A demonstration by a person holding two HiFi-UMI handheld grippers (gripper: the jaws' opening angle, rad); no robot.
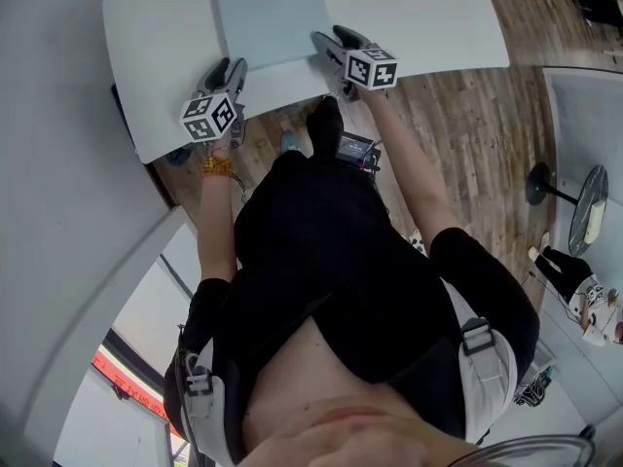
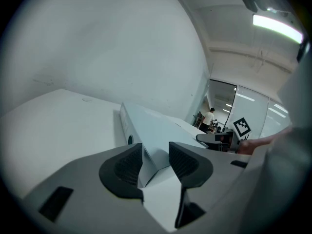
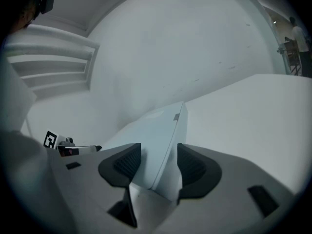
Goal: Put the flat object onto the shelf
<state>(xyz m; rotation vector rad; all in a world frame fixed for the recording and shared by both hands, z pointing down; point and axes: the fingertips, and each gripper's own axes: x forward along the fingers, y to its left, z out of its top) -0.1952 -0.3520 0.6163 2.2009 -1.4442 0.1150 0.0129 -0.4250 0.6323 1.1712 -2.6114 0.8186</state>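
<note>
A flat pale blue-grey box [image 1: 268,13] lies on the white table [image 1: 419,17], its near edge toward me. My left gripper [image 1: 229,66] is at the box's near left corner and my right gripper [image 1: 331,39] at its near right corner. In the left gripper view the box corner [image 2: 156,126] fills the gap between the dark pads of the left gripper [image 2: 156,157]. The right gripper view shows the same: the box [image 3: 156,130] sits edge-on between the right gripper's [image 3: 158,162] pads, which lie against it. The box rests on the table.
A white wall runs along the table's far and left sides. White stepped ledges [image 3: 48,67] show at the upper left in the right gripper view. Wooden floor [image 1: 467,134] lies to my right, with a small round table [image 1: 589,207] beyond. A person [image 2: 209,116] stands far off.
</note>
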